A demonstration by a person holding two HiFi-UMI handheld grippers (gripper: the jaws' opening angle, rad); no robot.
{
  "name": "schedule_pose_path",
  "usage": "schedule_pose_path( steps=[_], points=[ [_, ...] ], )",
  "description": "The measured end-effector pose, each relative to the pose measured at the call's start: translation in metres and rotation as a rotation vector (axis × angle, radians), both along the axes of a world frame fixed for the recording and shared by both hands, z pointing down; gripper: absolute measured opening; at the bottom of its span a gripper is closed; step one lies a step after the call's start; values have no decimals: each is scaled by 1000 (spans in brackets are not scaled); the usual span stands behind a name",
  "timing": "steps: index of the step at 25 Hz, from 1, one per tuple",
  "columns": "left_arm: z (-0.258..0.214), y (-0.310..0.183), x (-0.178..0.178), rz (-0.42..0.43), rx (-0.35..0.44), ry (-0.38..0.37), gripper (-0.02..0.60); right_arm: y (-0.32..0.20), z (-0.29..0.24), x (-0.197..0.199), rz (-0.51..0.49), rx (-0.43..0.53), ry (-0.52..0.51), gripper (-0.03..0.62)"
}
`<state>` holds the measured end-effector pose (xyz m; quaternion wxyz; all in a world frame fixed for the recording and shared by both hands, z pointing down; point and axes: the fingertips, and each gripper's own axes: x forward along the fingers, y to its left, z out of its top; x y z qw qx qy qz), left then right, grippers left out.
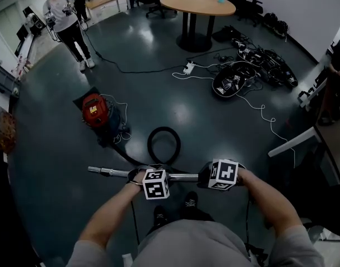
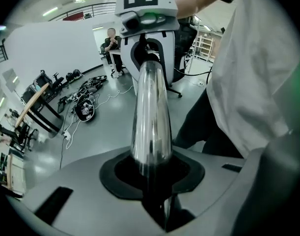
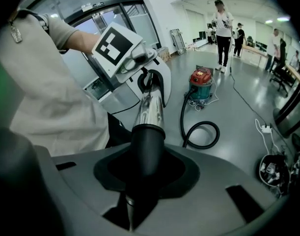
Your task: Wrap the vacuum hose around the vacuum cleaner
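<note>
The person holds the vacuum's chrome wand point(image 1: 117, 172) level across the body, low in front of the shoes, with both grippers on it. The left gripper point(image 2: 152, 173) has its fingers clenched round the bare chrome tube. The right gripper point(image 3: 142, 173) grasps the black cuff point(image 3: 147, 141) at the wand's thick end, so the 2 holds sit apart along the tube. That spacing likely keeps a long, stiff piece from swinging or dipping at either end while it is carried. The vacuum cleaner point(image 1: 97, 113), red on top with a darker body, stands upright on the floor point(image 1: 175, 104) ahead and to the person's left, well apart from the wand and away from the walls. The vacuum hose point(image 1: 164, 144) is not wrapped at all: it leaves the cleaner's base, lies on the floor and curls into 1 loose loop between the cleaner and the wand. No view shows clearly where it meets the cuff. A thin white cord point(image 1: 118, 118) lies bunched just beside the cleaner. Farther off are a heap of cables and gear point(image 1: 253, 71) and another person point(image 1: 67, 24), neither in the way. The task looks to be at its start: the wand probably has to come over to the cleaner so the hose can be led round its body.
</note>
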<state>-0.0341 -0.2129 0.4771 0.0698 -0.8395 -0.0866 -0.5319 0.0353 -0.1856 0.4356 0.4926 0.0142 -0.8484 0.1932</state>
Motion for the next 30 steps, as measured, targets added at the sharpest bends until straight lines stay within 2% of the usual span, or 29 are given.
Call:
schedule_pose_path(
  steps=[3,6,9,13,18,23,30],
  points=[
    [-1,-7,10,-36,-7,-14,114,-13,2,12,-18,59,20,114],
    [0,-16,19,-75,2,-25,114,-28,-5,23,-3,106,-21,115],
    [1,-25,21,-128,3,-37,114,-49,-17,30,52,171,-87,199],
    [10,-35,19,-237,-5,-47,114,-73,-41,39,99,265,-159,207],
    [9,-53,19,-380,-42,-4,114,-85,-77,34,157,339,-258,207],
    [5,-86,11,-454,-30,22,114,-88,-84,12,215,342,-311,206],
    [-1,-138,-15,-608,-68,127,114,-96,-68,-21,300,313,-303,206]
  ],
)
